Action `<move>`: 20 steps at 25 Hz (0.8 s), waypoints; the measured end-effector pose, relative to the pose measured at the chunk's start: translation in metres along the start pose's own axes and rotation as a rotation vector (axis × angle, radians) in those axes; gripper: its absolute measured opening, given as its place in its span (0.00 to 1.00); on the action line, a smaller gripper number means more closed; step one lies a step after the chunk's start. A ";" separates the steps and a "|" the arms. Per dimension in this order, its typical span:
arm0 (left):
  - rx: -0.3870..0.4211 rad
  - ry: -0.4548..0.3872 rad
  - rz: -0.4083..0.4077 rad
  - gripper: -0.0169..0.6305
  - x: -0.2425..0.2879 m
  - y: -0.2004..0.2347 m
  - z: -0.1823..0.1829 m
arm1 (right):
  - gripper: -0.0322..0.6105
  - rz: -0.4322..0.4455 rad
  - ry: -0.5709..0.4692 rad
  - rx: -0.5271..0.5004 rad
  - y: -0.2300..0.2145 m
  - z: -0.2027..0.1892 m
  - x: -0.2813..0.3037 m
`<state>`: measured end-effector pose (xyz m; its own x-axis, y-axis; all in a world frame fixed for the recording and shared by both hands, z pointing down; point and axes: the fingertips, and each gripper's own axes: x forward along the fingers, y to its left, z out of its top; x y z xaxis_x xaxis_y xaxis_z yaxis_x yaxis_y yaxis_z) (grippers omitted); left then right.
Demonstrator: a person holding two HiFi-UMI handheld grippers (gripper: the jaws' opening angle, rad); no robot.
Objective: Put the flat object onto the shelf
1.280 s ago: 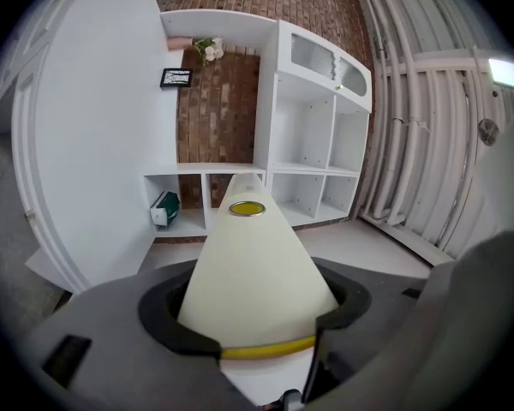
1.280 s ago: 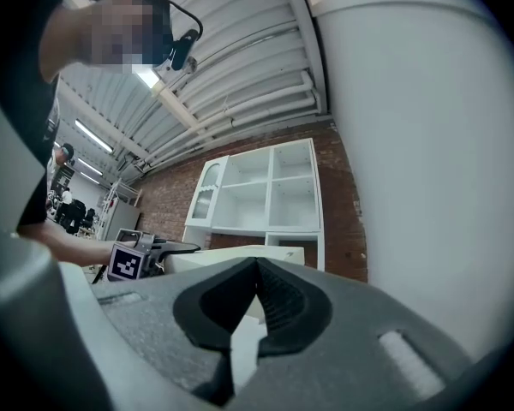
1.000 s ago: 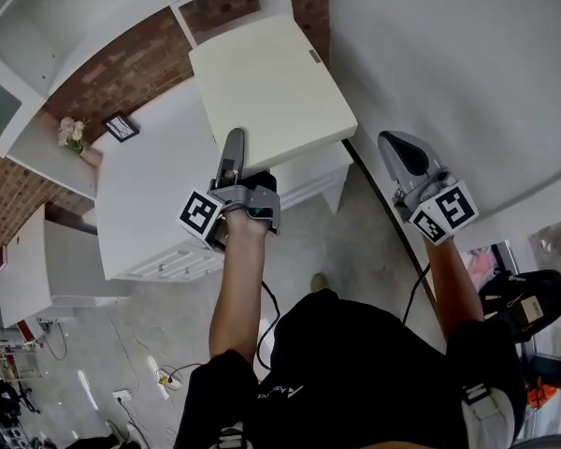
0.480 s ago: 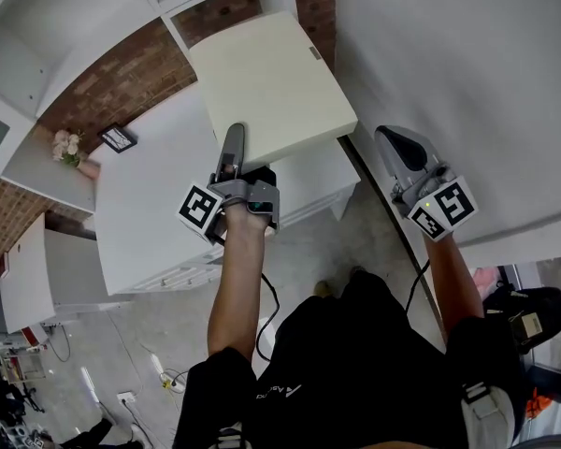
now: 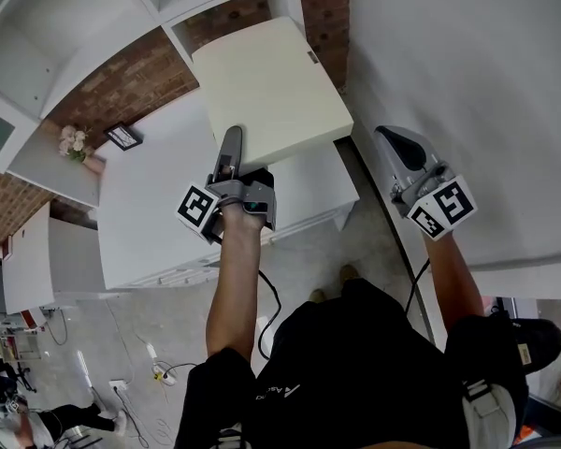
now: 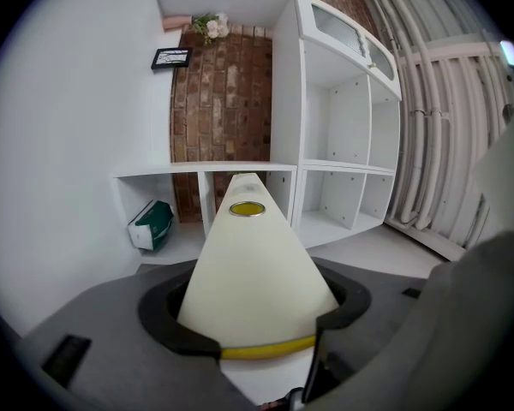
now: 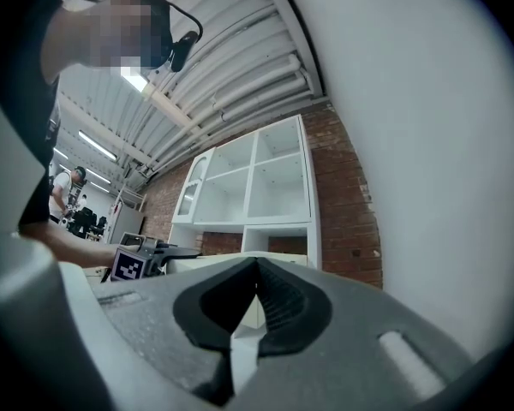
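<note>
legible text: none | print on shorts [image 5: 279, 391]: too small to read

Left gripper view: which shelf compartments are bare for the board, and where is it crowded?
Bare: the shelf's compartments between the board and the pipes. Taken: the compartment next to the counter holds a green box. A frame and flowers stand by the brick wall.

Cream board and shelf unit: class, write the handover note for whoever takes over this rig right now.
Left hand-held gripper: shut on the near edge of the cream board, which points toward the white shelf unit.
Right hand-held gripper: shut, empty, off to the side by the wall.
Done: board gripped.
Left: bring the board to the shelf unit, lay it on a shelf, release.
</note>
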<state>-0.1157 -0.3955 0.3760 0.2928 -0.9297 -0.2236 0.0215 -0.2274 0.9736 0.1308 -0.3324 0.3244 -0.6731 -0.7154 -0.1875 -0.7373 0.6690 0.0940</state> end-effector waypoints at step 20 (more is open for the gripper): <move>0.027 -0.041 0.093 0.47 0.073 0.058 0.046 | 0.05 0.099 0.030 0.037 -0.039 -0.034 0.055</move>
<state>-0.1366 -0.4898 0.4140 0.2528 -0.9582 -0.1341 -0.0297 -0.1462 0.9888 0.1200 -0.4047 0.3441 -0.7442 -0.6511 -0.1495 -0.6650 0.7431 0.0741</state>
